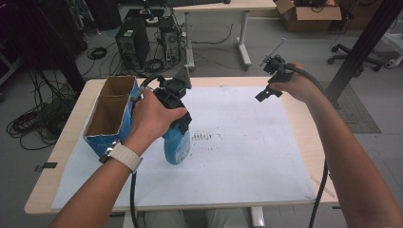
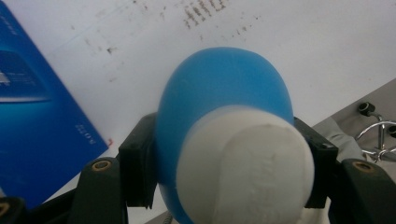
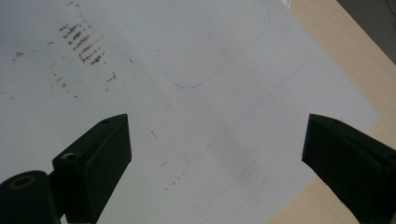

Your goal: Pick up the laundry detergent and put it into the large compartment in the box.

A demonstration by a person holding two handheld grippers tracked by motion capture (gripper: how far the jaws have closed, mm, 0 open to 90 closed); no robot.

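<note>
The white cap (image 2: 245, 165) of a blue bottle (image 2: 224, 93) is sitting closest to the lens in the left gripper view, clamped just below it between the black jaws of the left gripper (image 1: 175, 110). The bottle is hanging upright over the white sheet (image 1: 247, 156), just beside the open blue cardboard box (image 1: 110, 114), probably so it can be lowered into a compartment. The right gripper (image 1: 272, 78) is hovering above the sheet's far right part, jaws spread wide and holding nothing, likely keeping clear.
</note>
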